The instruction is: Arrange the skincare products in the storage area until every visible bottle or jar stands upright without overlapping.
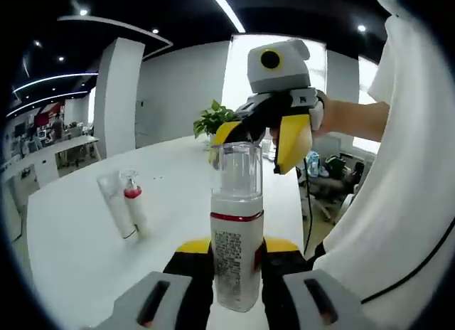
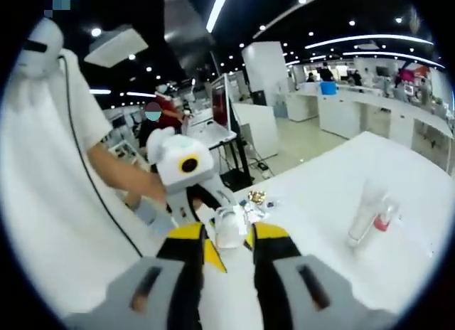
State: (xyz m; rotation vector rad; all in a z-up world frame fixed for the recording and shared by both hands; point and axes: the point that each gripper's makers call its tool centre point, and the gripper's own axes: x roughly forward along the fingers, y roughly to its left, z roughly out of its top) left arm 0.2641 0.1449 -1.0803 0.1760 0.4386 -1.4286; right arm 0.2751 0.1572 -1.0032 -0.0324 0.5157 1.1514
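Bottle point(image 1: 237, 252) stands upright, clamped between left gripper's point(image 1: 238, 262) jaws.

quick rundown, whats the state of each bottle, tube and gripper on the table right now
foam bottle: upright, clear cap on, held between the left gripper's jaws
left gripper: shut on the foam bottle
right gripper: jaws apart, either side of the foam bottle's clear cap; contact unclear
tube: standing on the table, leaning a little
pump bottle: standing beside the tube, red collar, touching or nearly so
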